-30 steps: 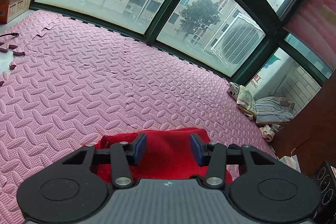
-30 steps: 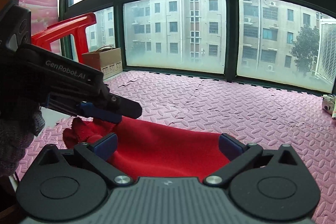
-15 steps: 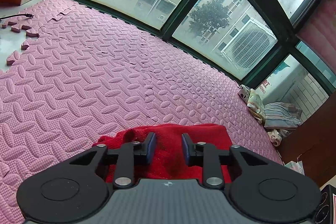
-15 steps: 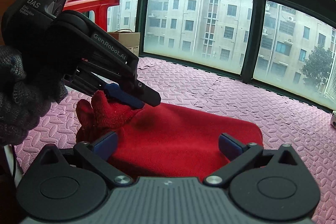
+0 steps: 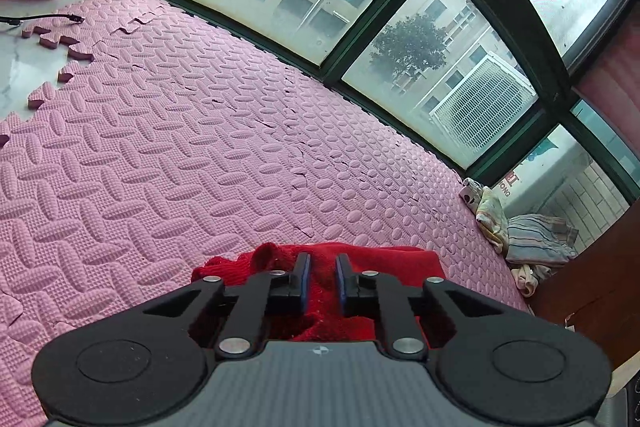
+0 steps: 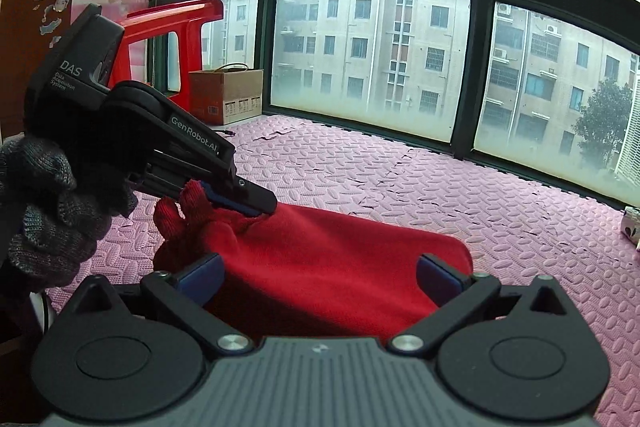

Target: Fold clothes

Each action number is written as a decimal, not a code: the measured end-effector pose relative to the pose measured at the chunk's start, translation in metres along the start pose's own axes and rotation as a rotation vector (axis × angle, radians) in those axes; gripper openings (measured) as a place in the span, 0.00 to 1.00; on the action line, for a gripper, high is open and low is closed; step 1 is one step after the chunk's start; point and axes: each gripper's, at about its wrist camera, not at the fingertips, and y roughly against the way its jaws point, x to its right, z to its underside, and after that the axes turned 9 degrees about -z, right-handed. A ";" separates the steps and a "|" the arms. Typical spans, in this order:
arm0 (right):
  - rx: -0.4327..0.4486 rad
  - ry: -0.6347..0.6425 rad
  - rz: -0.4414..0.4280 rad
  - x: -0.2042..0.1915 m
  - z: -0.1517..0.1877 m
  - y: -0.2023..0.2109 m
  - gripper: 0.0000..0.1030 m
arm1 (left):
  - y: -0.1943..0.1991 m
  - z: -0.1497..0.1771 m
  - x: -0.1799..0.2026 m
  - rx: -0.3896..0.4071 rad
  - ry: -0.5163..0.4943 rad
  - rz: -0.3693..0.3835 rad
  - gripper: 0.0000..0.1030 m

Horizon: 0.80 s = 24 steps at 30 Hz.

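Note:
A red garment (image 5: 384,261) lies folded on the pink foam mat (image 5: 180,147). In the right wrist view the red garment (image 6: 340,255) spreads under my right gripper (image 6: 318,267), which stands wide open over its near edge with nothing pinched. My left gripper (image 5: 322,261) has its jaws closing on the garment's left corner, with red cloth pressed between the blue pads. In the right wrist view the left gripper (image 6: 256,205) comes in from the left, held by a grey gloved hand (image 6: 44,211), and the cloth bunches up at its tips.
A cardboard box (image 6: 226,95) and a red plastic stool (image 6: 168,31) stand by the window at the far left. A pile of other clothes (image 5: 528,239) lies in the far right corner beside brown wooden furniture (image 5: 600,287). A black cable (image 5: 40,17) lies on bare floor.
The left gripper's jaws have narrowed from wide apart onto the red cloth and pulled its corner up into a bunch. The right gripper has shifted a little and stays wide open.

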 end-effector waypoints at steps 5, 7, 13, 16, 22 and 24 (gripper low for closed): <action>-0.006 -0.091 -0.003 0.021 0.008 0.019 1.00 | 0.023 0.005 0.025 0.065 -0.092 0.001 0.16; 0.004 -0.119 -0.019 0.027 0.009 0.025 0.99 | 0.030 0.009 0.033 0.082 -0.128 0.011 0.16; -0.017 -0.222 -0.064 0.043 0.016 0.023 0.89 | 0.029 0.025 0.030 0.053 -0.167 -0.034 0.16; -0.026 -0.220 -0.068 0.043 0.021 0.019 0.88 | 0.025 0.031 0.018 0.031 -0.137 -0.048 0.16; -0.076 -0.144 -0.054 0.037 0.033 0.006 0.88 | 0.020 0.032 0.010 0.026 -0.133 -0.061 0.15; -0.083 -0.112 -0.051 0.034 0.034 0.006 0.88 | 0.021 0.032 0.009 0.021 -0.129 -0.061 0.15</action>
